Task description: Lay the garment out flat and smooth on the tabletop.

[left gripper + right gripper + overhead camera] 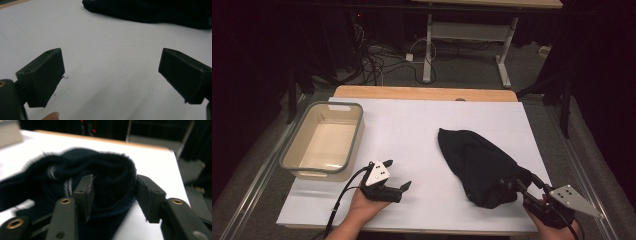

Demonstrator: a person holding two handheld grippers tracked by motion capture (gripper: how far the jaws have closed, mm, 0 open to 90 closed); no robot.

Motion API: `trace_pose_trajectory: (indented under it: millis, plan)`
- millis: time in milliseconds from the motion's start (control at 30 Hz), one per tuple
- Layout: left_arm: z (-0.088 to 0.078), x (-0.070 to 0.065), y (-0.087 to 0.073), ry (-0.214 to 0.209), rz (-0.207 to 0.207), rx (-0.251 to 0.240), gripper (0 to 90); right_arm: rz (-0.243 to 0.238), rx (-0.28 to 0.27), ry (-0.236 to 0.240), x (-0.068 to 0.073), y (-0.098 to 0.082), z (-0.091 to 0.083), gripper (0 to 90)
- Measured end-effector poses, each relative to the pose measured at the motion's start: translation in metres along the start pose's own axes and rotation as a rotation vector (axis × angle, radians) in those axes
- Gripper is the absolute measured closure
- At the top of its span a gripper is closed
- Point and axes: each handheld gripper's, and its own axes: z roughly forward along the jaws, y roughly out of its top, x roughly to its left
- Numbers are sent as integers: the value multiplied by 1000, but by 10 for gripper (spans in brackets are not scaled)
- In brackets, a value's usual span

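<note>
Right tongs point(112, 197): jaws part-way apart, a fold of the dark knit garment point(477, 162) between them; the right-hand pad touches the fabric, but a firm pinch cannot be confirmed (blurred). Left tongs point(112, 77): wide, nothing between them, low over the bare white counter point(412, 130). Garment lies crumpled on the counter's right half. Beige tub point(324, 140) sits at the left edge, well apart from the garment.

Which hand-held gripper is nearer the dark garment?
Right. The right hand-held gripper straddles the dark garment's near edge; the left hand-held gripper sits apart over bare table.
</note>
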Motion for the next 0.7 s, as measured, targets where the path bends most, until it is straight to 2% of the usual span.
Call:
trace_pose_trajectory:
  millis: [200,300,367,400,467,500,533,600,700]
  plan:
    - [1,-1,1,2,8,10,62,-92,-98,87,40,30,-8,490]
    - [1,-1,1,4,13,14,64,-138,-86,160,65,36,3,512]
    - [1,-1,1,4,13,14,64,-186,-38,187,83,34,18,508]
    - [1,-1,1,4,13,13,64,-210,-9,197,91,31,27,477]
    - [1,-2,1,4,14,12,64,-217,71,198,101,24,46,308]
    - [1,-2,1,5,16,11,64,-218,124,203,103,19,57,255]
    - [1,-2,0,4,17,11,64,-228,170,196,103,13,65,249]
    - [1,-2,0,3,17,10,64,-279,228,140,100,3,75,276]
    - [1,-2,0,4,19,10,64,-285,320,93,85,-6,83,448]
